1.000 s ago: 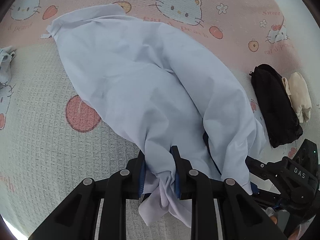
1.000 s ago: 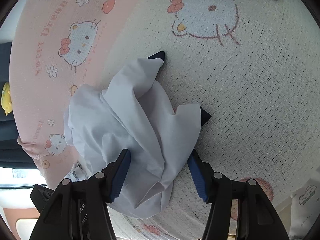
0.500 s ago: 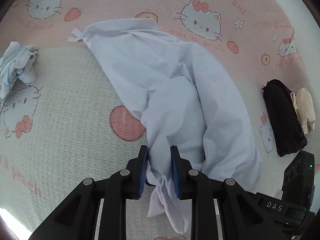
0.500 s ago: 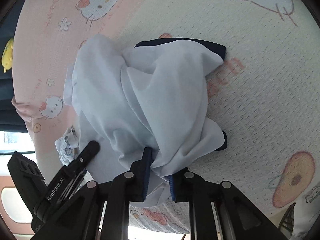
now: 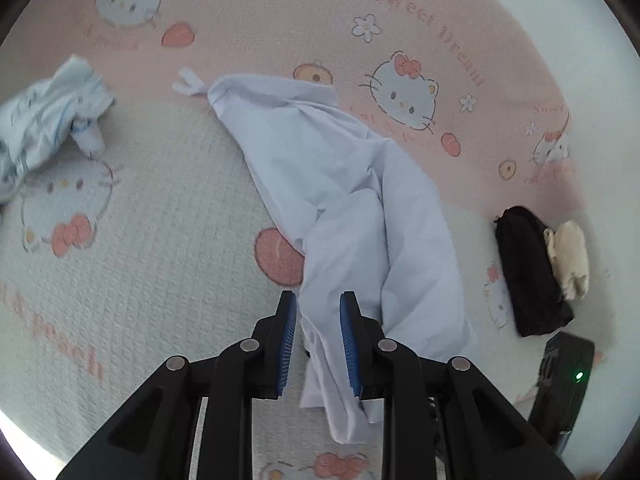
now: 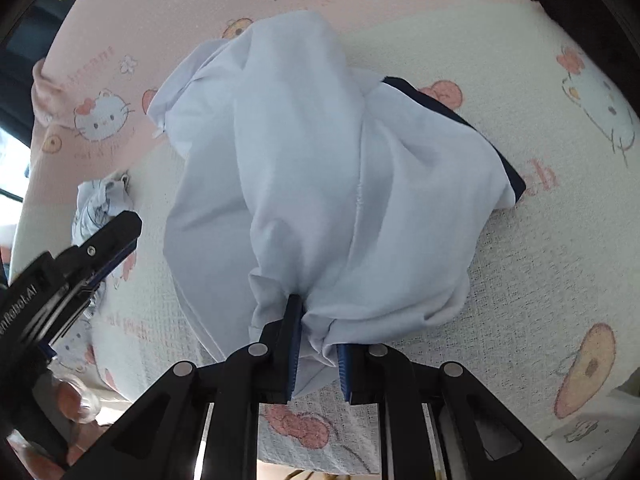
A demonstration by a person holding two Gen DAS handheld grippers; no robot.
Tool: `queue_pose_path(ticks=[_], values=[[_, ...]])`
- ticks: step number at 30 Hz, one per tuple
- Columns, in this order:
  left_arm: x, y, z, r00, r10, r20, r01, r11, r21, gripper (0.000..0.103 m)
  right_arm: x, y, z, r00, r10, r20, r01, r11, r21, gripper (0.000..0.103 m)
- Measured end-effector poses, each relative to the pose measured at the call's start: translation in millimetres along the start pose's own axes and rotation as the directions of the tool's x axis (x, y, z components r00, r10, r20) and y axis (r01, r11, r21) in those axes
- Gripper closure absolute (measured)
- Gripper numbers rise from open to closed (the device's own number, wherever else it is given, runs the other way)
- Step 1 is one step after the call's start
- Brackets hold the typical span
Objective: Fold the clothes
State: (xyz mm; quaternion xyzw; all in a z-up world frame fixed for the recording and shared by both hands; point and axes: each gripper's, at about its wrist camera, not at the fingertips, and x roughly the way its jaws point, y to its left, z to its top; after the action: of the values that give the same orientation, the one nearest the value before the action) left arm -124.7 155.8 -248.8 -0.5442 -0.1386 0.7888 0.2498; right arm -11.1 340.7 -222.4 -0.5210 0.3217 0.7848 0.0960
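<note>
Presently catalogued: white garment [image 5: 352, 208], thin woven cloth with dark navy trim, lying rumpled in a long diagonal across the bed [image 5: 140, 280]. Judged light, limp, prone to bunching and slipping; no stiffness to hold a crease unaided. Left tool [image 5: 318, 340]: narrowly parted, near end of cloth running between the pads, grip apparently slack. Right tool [image 6: 318, 354]: pinching a gathered wad of the same garment. Best taken at hems or corners, not mid-panel bunches. Also on the bed: crumpled pale-blue garment [image 5: 44, 108], black folded item [image 5: 528, 272], cream folded item [image 5: 570, 258].
</note>
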Motion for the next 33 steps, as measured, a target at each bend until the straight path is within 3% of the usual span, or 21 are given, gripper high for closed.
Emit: queue_pose_path(ticks=[2, 4, 6, 7, 8, 14, 18, 21, 25, 29, 33], values=[[4.8, 11.9, -1.4, 0.996, -0.08, -0.038, 0.076, 0.991, -0.108, 0.081, -8.6, -2.3, -0.8, 0.999, -0.03, 0.021, 0.03, 0.999, -0.024, 0.088], [3.9, 22.1, -6.4, 0.992, -0.111, -0.06, 0.1, 0.98, -0.173, 0.077, -17.2, -4.5, -1.6, 0.997, -0.059, 0.043, 0.061, 0.997, -0.048, 0.086], [3.5, 26.4, -10.8, 0.992, -0.102, -0.071, 0.087, 0.977, -0.196, 0.059, -25.8, -6.8, -2.4, 0.994, -0.088, 0.065, 0.092, 0.993, -0.07, 0.065], [3.2, 26.5, -12.9, 0.993, -0.098, -0.066, 0.083, 0.976, -0.2, 0.045, -30.1, -7.9, -2.7, 0.992, -0.102, 0.076, 0.108, 0.991, -0.081, 0.061], [2.9, 26.7, -15.1, 0.994, -0.093, -0.061, 0.079, 0.976, -0.205, 0.042, -34.4, -9.1, -3.1, 0.989, -0.116, 0.088, 0.124, 0.988, -0.092, 0.059], [11.3, 19.9, -27.6, 0.991, -0.087, -0.097, 0.066, 0.978, -0.198, 0.042, -55.8, -31.9, 25.0, 0.976, -0.113, 0.188, 0.128, 0.99, -0.066, 0.057], [22.5, 7.1, -33.3, 0.99, -0.088, -0.111, 0.069, 0.984, -0.163, 0.042, -58.8, -24.4, 28.1, 0.967, -0.092, 0.239, 0.131, 0.979, -0.155, 0.043], [28.8, -2.5, -38.0, 0.987, -0.087, -0.133, 0.068, 0.988, -0.139, 0.042, -56.4, -13.1, 23.7, 0.975, -0.048, 0.215, 0.103, 0.962, -0.253, 0.042], [34.8, -14.9, -40.2, 0.986, -0.083, -0.147, 0.068, 0.992, -0.105, 0.042, -33.7, 6.2, 17.5, 0.986, -0.065, 0.156, 0.112, 0.942, -0.317, 0.042], [45.1, -23.0, -39.1, 0.988, -0.033, -0.153, 0.026, 0.999, -0.047, 0.042, -23.2, 1.6, 22.6, 0.992, -0.067, 0.109, 0.095, 0.956, -0.277, 0.042], [47.8, -21.7, -38.1, 0.988, -0.01, -0.153, 0.006, 1.0, -0.028, 0.042, -29.3, -20.8, 30.0, 0.996, 0.047, 0.074, -0.035, 0.986, -0.16, 0.042]])
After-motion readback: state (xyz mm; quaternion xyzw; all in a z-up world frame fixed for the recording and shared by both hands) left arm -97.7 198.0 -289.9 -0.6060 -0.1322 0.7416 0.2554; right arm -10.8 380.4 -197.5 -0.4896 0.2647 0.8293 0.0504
